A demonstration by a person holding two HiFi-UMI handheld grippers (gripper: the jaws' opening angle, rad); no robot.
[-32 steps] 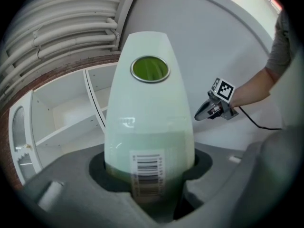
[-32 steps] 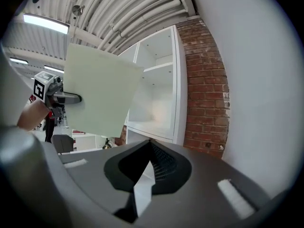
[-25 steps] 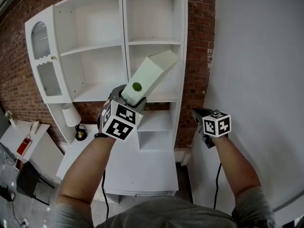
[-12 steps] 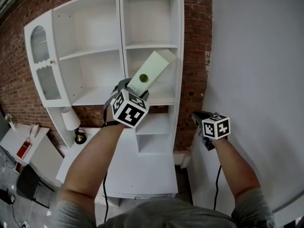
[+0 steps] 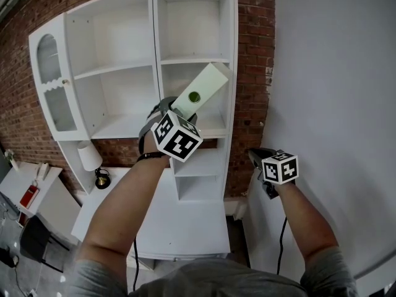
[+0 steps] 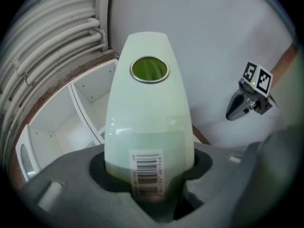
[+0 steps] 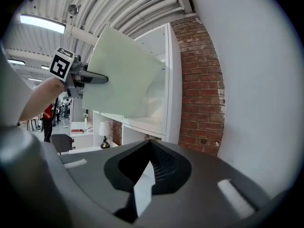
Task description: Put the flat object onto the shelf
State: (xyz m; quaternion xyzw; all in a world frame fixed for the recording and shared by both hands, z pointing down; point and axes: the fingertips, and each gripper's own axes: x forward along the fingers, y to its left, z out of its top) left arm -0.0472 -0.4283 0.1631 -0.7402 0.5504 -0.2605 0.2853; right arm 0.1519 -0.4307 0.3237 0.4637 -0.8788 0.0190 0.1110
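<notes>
Carton (image 5: 201, 91), pale green and flat, with a green round window and a barcode label near its lower end, is clamped at that lower end by the left gripper (image 5: 179, 111). In the left gripper view both jaws bear on the carton's (image 6: 149, 122) sides and its length runs straight out ahead of them. In the head view the carton tilts up and away from the gripper, its far end over the right-hand column of the white shelf unit (image 5: 154, 54), in front of the middle compartment. Whether it touches any shelf board cannot be told.

The right gripper (image 5: 255, 156) is held lower and well apart from the left one, close beside the white wall (image 5: 334, 104). Its own view shows the jaws drawn together with nothing gripped. From there the carton (image 7: 123, 75) and the left gripper (image 7: 90, 78) appear up and to the left, ahead of the brick wall (image 7: 199, 80).

A small table lamp (image 5: 91, 159) stands below and left of the left gripper.
</notes>
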